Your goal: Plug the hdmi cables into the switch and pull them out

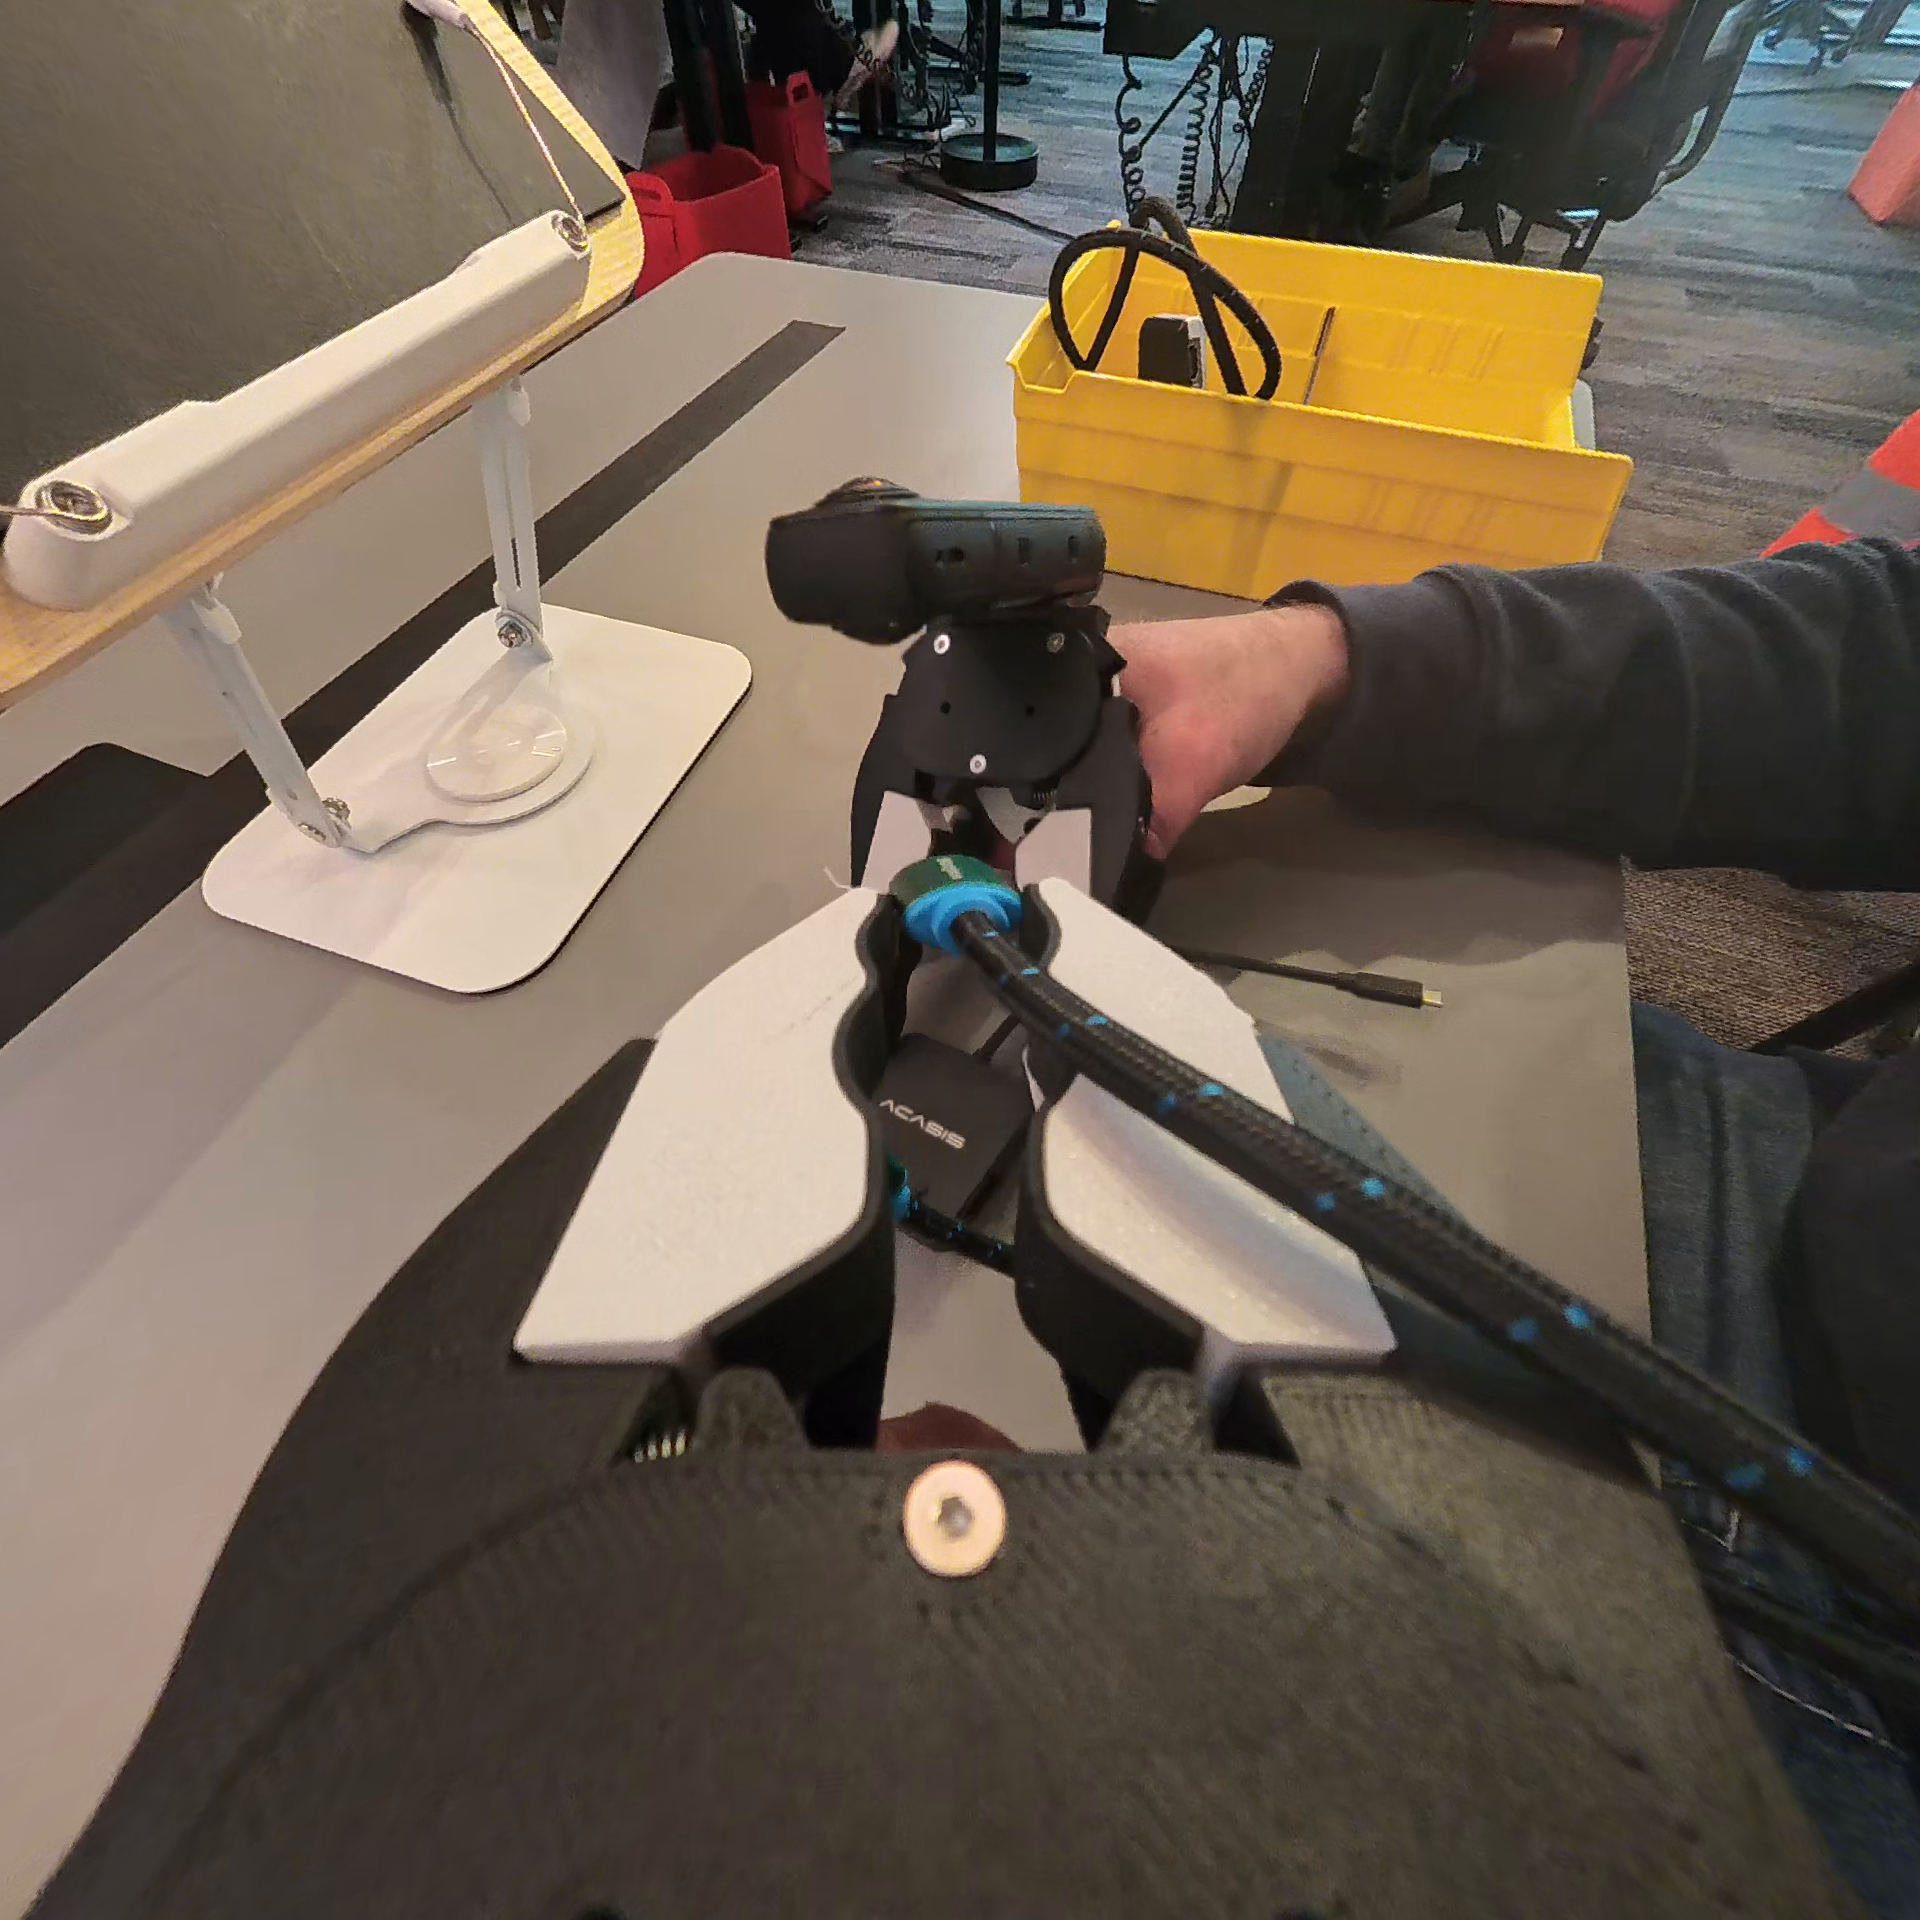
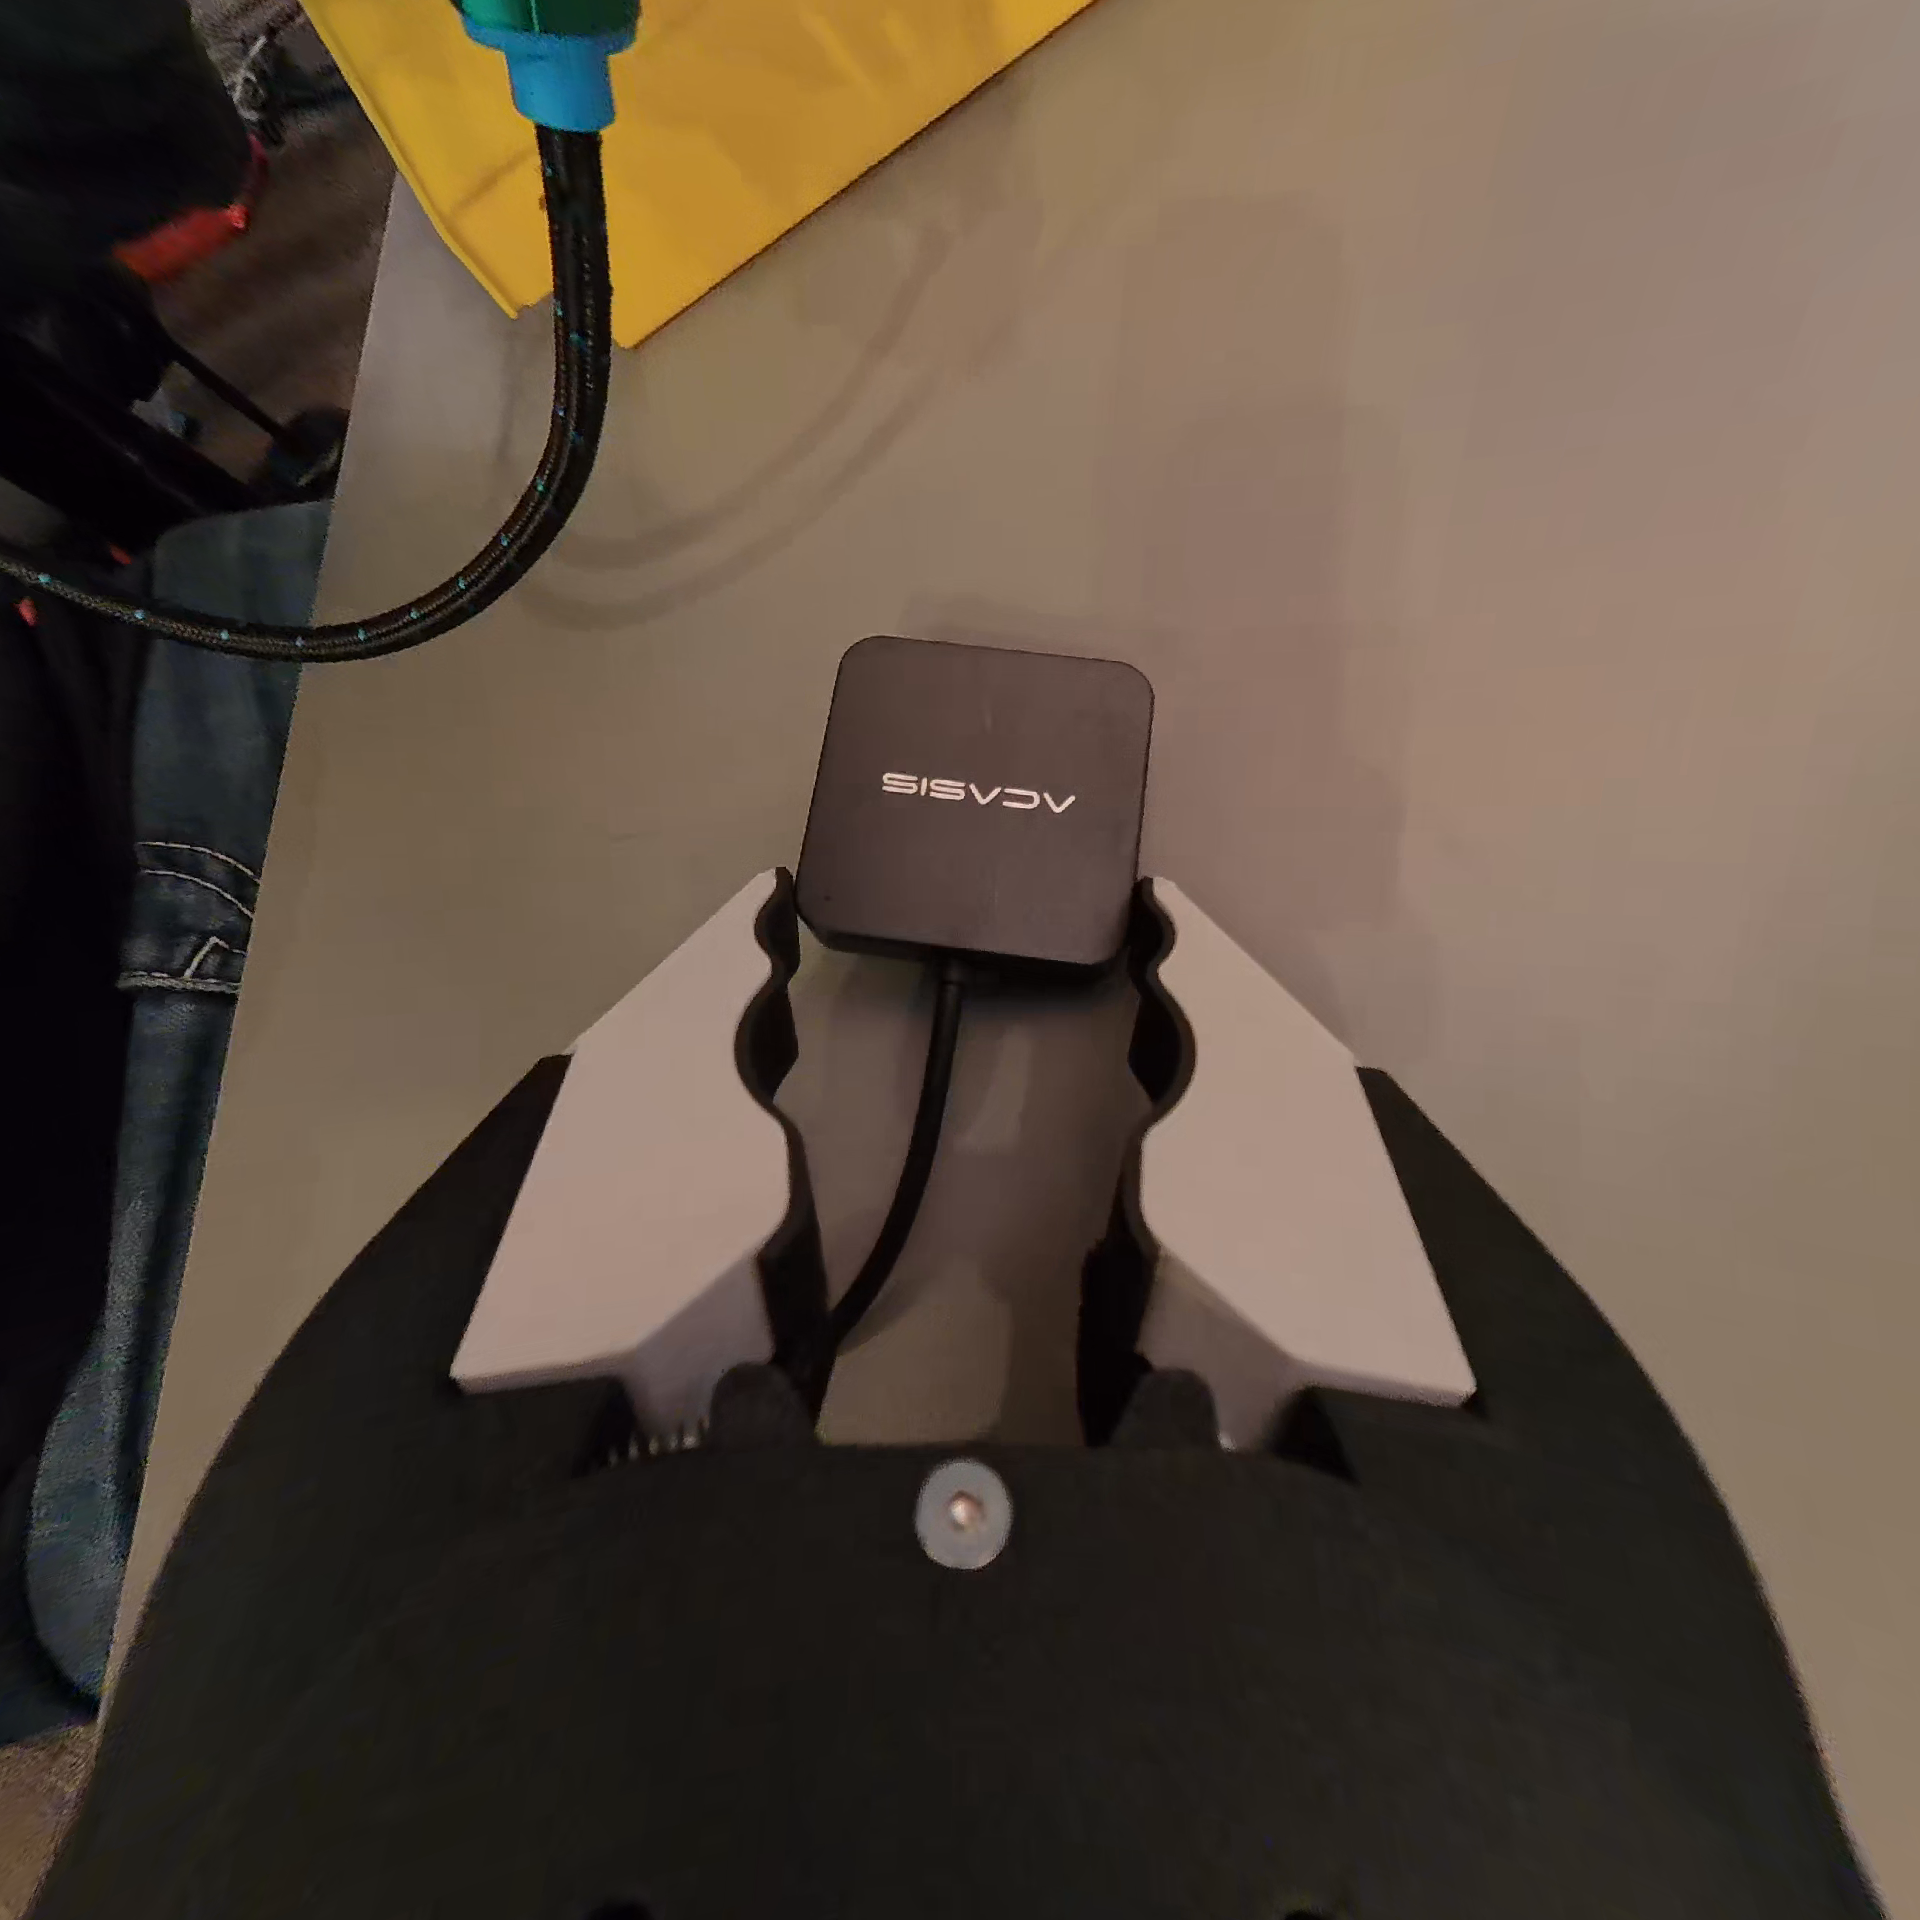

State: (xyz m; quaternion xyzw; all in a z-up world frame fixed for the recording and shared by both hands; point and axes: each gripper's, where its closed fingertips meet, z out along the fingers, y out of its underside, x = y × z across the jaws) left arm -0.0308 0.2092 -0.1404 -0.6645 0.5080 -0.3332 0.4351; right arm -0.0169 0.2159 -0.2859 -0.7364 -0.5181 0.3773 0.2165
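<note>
Left claw [image 1: 956,914] grips the HDMI cable's plug [image 1: 954,902]; right claw [image 2: 966,914] seemingly clamps the black switch [image 2: 982,800] on the surface [image 2: 1455,520].

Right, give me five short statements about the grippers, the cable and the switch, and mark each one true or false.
1. The left gripper is shut on the green and blue plug of the black braided cable with blue flecks. True.
2. The right gripper grips the small black square switch box by its sides. True.
3. The plug is already seated in the switch box. False: it is held above the box, apart from it.
4. The yellow plastic bin is empty. False: a looped black cable lies in it.
5. The switch box rests on the grey tabletop. True.
</note>
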